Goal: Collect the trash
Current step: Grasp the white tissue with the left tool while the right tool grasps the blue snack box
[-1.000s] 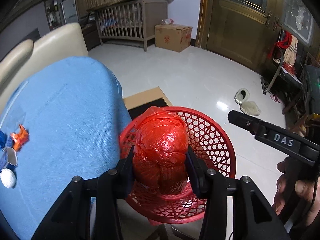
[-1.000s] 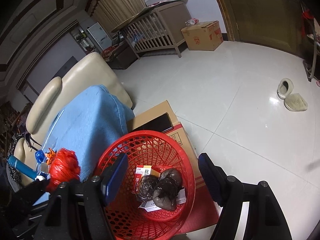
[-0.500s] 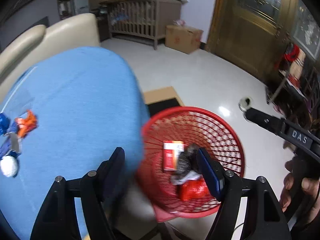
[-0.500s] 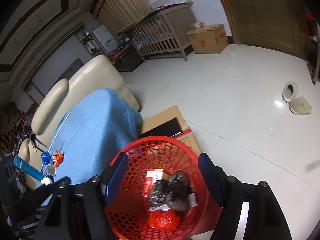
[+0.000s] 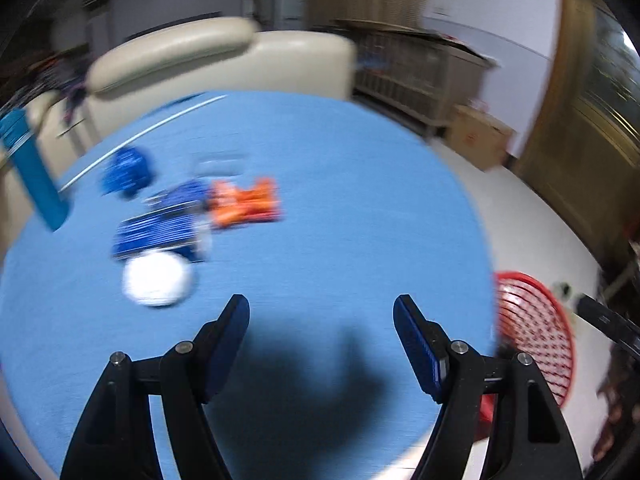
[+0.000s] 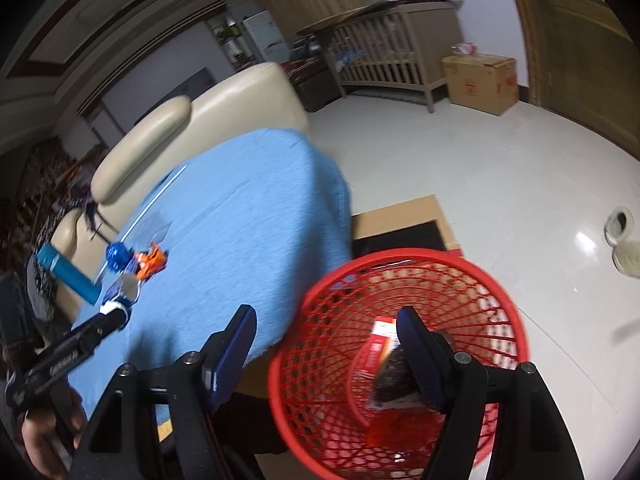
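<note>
My left gripper (image 5: 321, 326) is open and empty over the blue cloth (image 5: 340, 216). Ahead of it to the left lie an orange wrapper (image 5: 245, 202), blue wrappers (image 5: 160, 224) and a white crumpled ball (image 5: 156, 282), all blurred. The red mesh basket (image 5: 536, 336) stands at the right edge. My right gripper (image 6: 326, 338) is open and empty above the near rim of the basket (image 6: 400, 260). Inside the basket lie a red-and-white box (image 6: 378, 338), a dark bag (image 6: 396, 376) and a red bag (image 6: 396, 428). The left gripper also shows in the right wrist view (image 6: 116, 316), near the wrappers (image 6: 150, 262).
A blue tube (image 6: 68, 274) lies at the cloth's left edge by the cream sofa (image 6: 224, 108). A flat cardboard box (image 6: 400, 220) lies on the floor behind the basket. A crib (image 6: 392, 56), a cardboard carton (image 6: 480, 82) and slippers (image 6: 622, 240) stand farther off.
The left gripper let go of the red bag, which fell into the basket. It then swung left from the basket over the blue cloth toward the wrappers. The right gripper shifted slightly left.
</note>
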Motion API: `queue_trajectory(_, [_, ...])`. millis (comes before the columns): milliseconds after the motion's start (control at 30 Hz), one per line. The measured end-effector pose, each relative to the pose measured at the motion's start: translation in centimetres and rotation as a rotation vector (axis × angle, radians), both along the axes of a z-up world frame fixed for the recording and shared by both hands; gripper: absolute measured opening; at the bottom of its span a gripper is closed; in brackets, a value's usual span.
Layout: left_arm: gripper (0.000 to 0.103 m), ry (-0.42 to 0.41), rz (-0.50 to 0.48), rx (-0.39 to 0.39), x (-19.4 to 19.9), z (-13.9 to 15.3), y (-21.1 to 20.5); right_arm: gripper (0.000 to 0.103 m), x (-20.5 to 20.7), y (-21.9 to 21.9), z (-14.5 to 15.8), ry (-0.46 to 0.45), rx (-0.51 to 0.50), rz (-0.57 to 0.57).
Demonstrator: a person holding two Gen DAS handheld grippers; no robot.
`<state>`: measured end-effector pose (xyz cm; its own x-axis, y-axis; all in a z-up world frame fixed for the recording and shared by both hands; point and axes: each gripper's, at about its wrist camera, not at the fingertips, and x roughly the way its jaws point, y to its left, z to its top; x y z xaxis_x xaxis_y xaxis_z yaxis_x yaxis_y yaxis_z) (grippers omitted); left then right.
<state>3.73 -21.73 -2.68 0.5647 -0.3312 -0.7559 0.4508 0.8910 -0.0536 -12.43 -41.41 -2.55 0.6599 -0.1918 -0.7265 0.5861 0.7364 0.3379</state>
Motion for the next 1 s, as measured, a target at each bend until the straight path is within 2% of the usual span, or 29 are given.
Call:
queue_trajectory(133, [0.077,0.022,0.134,0.0,3.0,-1.4,4.4,0.076,2.3,2.1,0.0,0.021,-0.015,0.056])
queue_trajectory(267, [0.077,0.049,0.203,-0.003,5.2,-2.9,7.0,0.076,4.3,3.8,-0.1,0.041,-0.026,0.1])
queue_trajectory(533, [0.077,0.078,0.205,-0.007,8.1,-4.4,7.0,0.076,8.4,6.8,-0.6,0.086,-0.036,0.183])
queue_trajectory(567, [0.077,0.066,0.195,-0.027,8.3,-4.5,7.1,0.076,8.9,7.1,-0.7,0.092,-0.038,0.192])
queue_trajectory(633, [0.041,0.055,0.187,-0.027,8.8,-4.5,7.2,0.076,9.8,7.7,-0.8,0.1,-0.042,0.208])
queue_trajectory(800, [0.037,0.049,0.159,-0.043,8.7,-4.1,8.7,0.076,12.7,9.2,-1.2,0.122,-0.046,0.252])
queue_trajectory(1000, [0.037,0.04,0.22,-0.043,7.1,-4.1,13.2,0.076,17.7,12.9,-1.3,0.121,-0.049,0.361])
